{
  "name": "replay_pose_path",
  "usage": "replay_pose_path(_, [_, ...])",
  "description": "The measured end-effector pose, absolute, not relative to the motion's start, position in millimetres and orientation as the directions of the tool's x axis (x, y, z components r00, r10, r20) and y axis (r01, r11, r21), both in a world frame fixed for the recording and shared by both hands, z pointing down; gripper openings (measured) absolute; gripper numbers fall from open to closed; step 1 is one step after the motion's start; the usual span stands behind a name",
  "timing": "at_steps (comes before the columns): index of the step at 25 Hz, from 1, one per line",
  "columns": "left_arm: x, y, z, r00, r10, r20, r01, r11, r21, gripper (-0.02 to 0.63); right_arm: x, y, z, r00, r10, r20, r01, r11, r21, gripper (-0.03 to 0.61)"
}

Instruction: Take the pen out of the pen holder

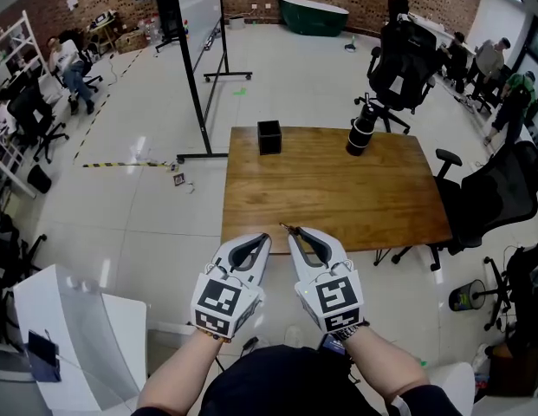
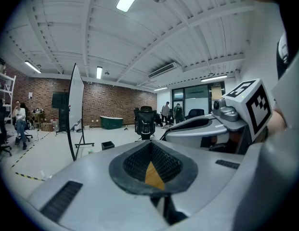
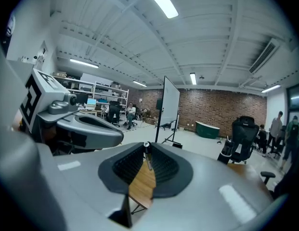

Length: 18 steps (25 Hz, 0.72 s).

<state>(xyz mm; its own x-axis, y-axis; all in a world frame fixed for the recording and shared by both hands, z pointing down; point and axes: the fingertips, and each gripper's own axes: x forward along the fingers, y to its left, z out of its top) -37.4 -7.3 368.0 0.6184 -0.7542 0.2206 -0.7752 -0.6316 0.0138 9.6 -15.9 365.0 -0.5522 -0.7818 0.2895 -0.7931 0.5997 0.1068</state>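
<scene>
Working over the near edge of the wooden desk in a brick-walled office, I am pinching the thin pen in the right gripper. The left gripper is sitting closed and empty. A black square box and a black cylinder are standing along the far edge, contents unreadable.

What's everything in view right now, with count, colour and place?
table: one, brown wood, centre.
square box: one, black, table's far edge, left.
round container: one, black, pale band, table's far edge, right.
whiteboard: one, white, black stand, beyond table, left.
office chairs: several, black, around the table.
tub: one, dark green, far wall.
people: several, room's edges.
pen: one, thin, colour unclear, between right claw's tips.
left claw: one, grey, shut, empty, at table's near edge.
right claw: one, grey, shut on pen, beside it.
</scene>
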Motion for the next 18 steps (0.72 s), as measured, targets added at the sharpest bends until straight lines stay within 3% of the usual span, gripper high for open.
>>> replay_pose_path(18, [-12, 20, 356, 0.580, -0.784, 0.223, -0.801, -0.598, -0.020, 0.005, 44, 14, 351, -0.610, -0.755, 0.241, -0.768, 0.638, 0.053, 0.044])
